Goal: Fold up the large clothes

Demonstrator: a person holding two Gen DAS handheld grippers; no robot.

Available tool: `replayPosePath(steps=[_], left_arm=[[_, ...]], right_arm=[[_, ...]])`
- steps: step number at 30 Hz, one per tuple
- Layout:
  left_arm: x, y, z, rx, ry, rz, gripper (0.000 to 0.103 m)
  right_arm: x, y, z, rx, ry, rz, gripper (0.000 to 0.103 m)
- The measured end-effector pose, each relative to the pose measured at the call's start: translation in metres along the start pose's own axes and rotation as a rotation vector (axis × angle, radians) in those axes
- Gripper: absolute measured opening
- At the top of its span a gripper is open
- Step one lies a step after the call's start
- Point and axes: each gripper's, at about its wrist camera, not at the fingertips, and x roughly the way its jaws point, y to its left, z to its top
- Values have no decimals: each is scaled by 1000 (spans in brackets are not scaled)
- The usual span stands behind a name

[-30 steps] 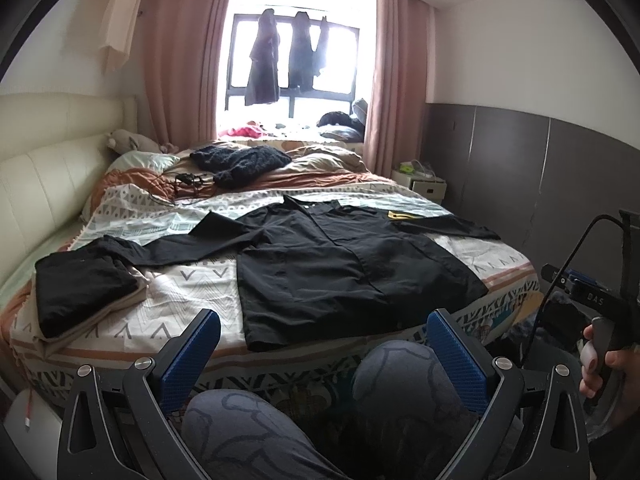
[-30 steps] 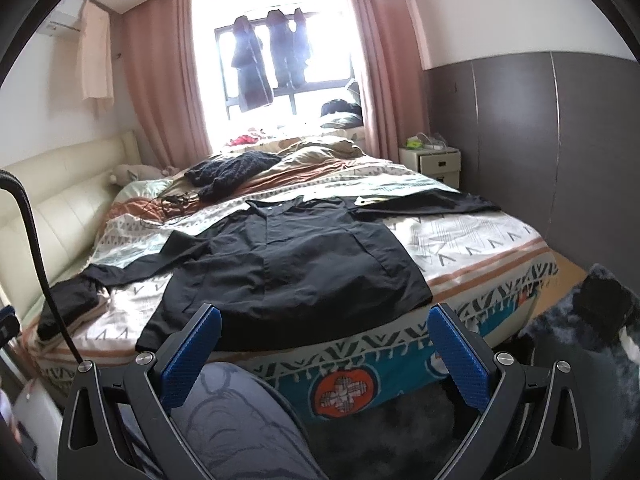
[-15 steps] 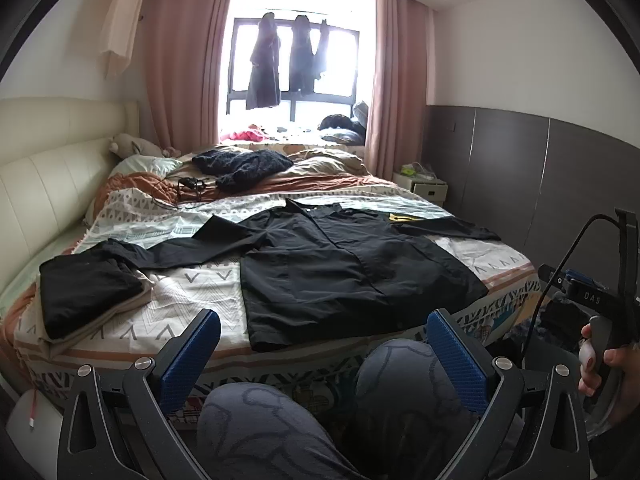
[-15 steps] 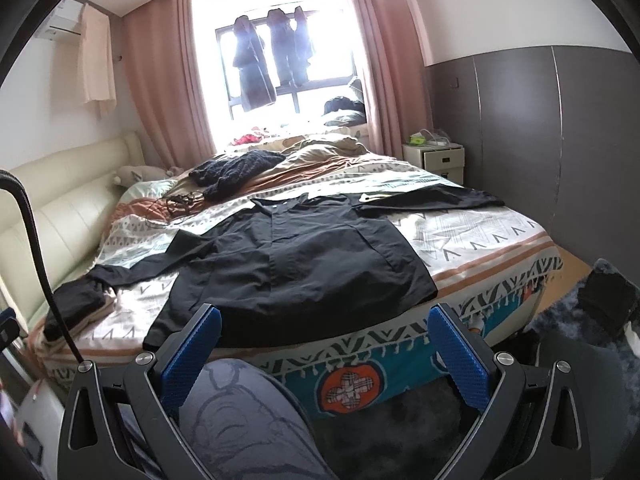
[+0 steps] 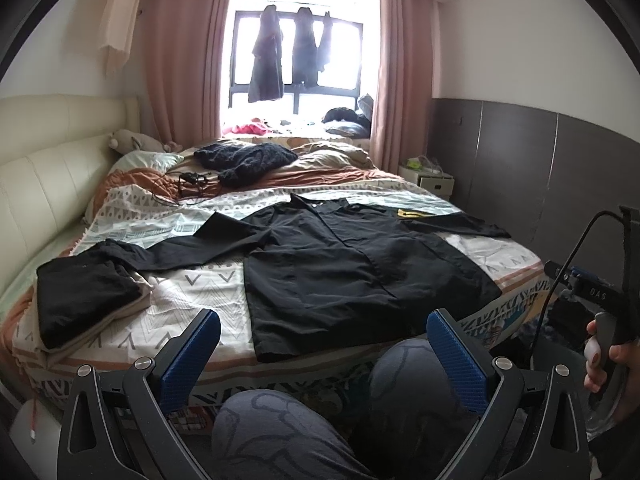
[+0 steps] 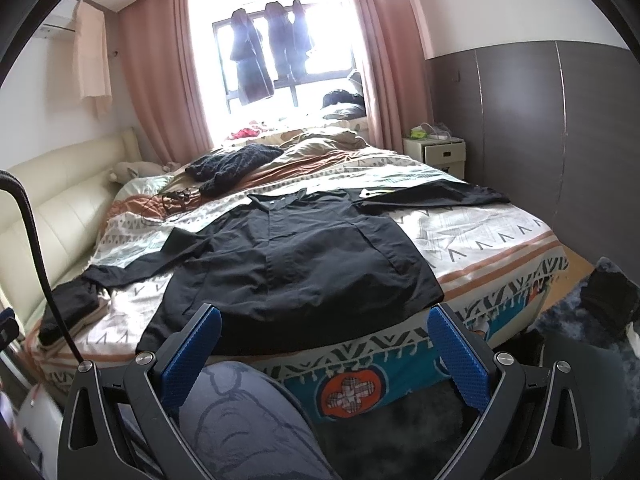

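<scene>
Both grippers hover low before the patterned bed (image 5: 192, 280), jaws wide and empty — left gripper (image 5: 323, 354), right gripper (image 6: 324, 354). The long-sleeved black shirt (image 6: 296, 264) lies spread flat at twelve o'clock.

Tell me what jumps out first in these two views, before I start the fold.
The black shirt spread flat across the middle of the bed, sleeves stretched out to both sides, catches the eye first. Near the bed's left edge sits a folded stack of clothes, and dark garments hang in the bright window behind. Both the left gripper and right gripper are open, short of the bed.
</scene>
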Motion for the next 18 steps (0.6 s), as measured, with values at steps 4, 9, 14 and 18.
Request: replayPosePath(steps=[4,9,14,18], left_arm=[[22,7,7,8,14,8,103],[52,23,20,-10,24,31,103],[88,54,35,-70,45,60,103],[113,75,40,-107,73,91,103]], right_arm=[[19,0,10,0,12,14,103],[46,7,27,-6,13,33,103],[85,22,53,-31,25,57,103],[114,38,74,-49,28,90,103]])
